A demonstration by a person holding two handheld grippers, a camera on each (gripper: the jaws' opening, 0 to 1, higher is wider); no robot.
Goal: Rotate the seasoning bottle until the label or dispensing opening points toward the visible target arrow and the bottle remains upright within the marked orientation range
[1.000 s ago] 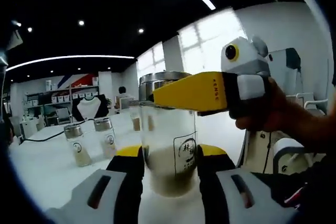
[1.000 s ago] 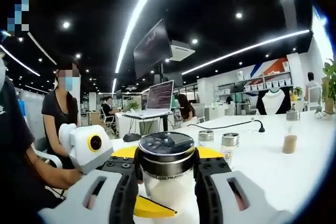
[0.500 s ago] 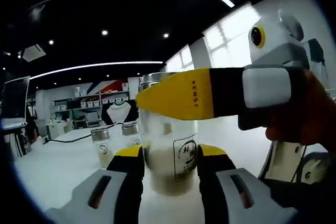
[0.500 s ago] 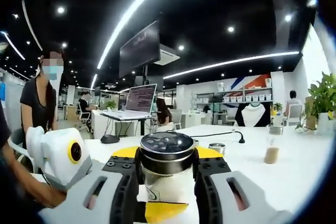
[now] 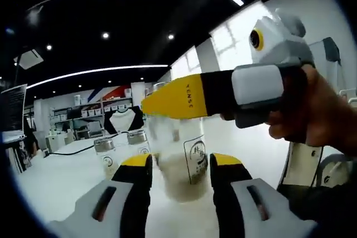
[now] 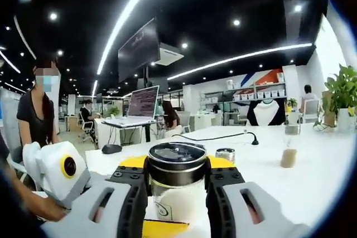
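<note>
The left gripper (image 5: 179,171) is clasping the lower body of the seasoning bottle (image 5: 179,160) between its jaws above the white table (image 5: 50,179). The right gripper (image 6: 177,179) is clamping the bottle's black lid (image 6: 176,157) from the opposite side.

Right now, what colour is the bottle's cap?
Black-topped cap with a silvery rim, best in the right gripper view.

we're looking out across an open-plan office or showroom: long white tables (image 6: 312,165), a laptop (image 6: 139,107) sitting on a stand, a hanging monitor (image 6: 136,48), shelves (image 6: 254,90) lining the back wall, people working at desks.
</note>
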